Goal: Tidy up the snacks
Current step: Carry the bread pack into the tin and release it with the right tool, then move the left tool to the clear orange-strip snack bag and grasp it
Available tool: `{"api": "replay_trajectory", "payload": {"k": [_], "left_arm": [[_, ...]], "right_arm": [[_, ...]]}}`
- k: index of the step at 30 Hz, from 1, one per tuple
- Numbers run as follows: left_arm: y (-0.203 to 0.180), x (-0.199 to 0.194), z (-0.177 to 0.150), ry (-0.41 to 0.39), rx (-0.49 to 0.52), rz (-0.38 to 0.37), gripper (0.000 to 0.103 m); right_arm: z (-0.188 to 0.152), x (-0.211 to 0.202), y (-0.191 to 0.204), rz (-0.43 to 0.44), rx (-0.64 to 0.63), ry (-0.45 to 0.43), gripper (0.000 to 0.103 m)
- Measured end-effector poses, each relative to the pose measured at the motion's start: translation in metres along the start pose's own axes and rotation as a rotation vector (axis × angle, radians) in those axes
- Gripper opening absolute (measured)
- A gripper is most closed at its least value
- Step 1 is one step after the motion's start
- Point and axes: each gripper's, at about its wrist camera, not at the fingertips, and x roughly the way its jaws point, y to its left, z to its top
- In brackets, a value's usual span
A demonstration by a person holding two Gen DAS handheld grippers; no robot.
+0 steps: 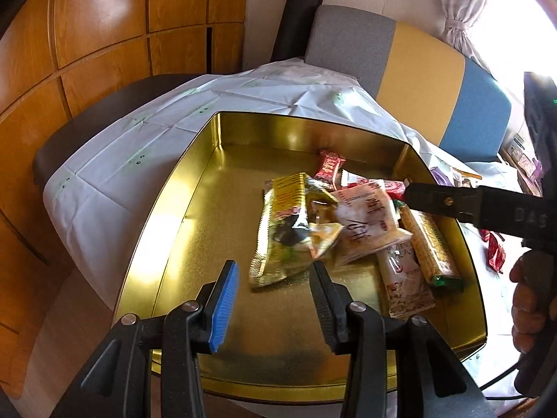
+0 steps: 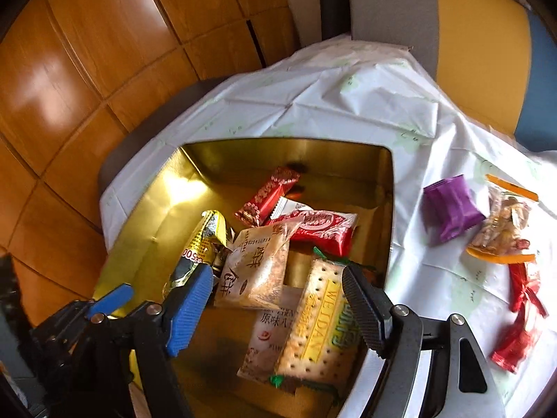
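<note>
A gold tin holds several snacks: a gold packet, a beige packet, a cracker pack, a white packet and red sweets. My left gripper hangs open over the tin's near side, the gold packet's lower end just beyond its tips, not pressed. My right gripper stands open above the beige packet and the cracker pack, gripping nothing. One of its fingers reaches in from the right.
On the white tablecloth right of the tin lie a purple packet, a clear bag of nuts and red sweets. A grey, yellow and blue chair stands behind the table. Wooden panels fill the left.
</note>
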Motion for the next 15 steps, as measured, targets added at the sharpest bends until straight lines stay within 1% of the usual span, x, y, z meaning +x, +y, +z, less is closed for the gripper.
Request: {"api": "replay_trajectory", "payload": {"k": [3, 5, 8, 10, 15], "left_arm": [[-0.005, -0.004, 0.000, -0.004, 0.013, -0.003, 0.043], [-0.008, -0.005, -0.001, -0.006, 0.023, -0.002, 0.043], [-0.012, -0.009, -0.002, -0.012, 0.036, -0.003, 0.043], [-0.014, -0.012, -0.003, -0.018, 0.044, -0.003, 0.043], [-0.020, -0.019, -0.003, -0.032, 0.062, -0.008, 0.043]], "right_arm": [[-0.006, -0.013, -0.002, -0.011, 0.005, -0.027, 0.077], [-0.010, -0.021, -0.003, -0.033, 0.001, -0.047, 0.077], [-0.017, -0.035, -0.006, -0.057, -0.003, -0.070, 0.080], [-0.022, -0.043, -0.010, -0.081, -0.010, -0.085, 0.082], [-0.033, -0.065, -0.027, -0.124, 0.003, -0.107, 0.083]]}}
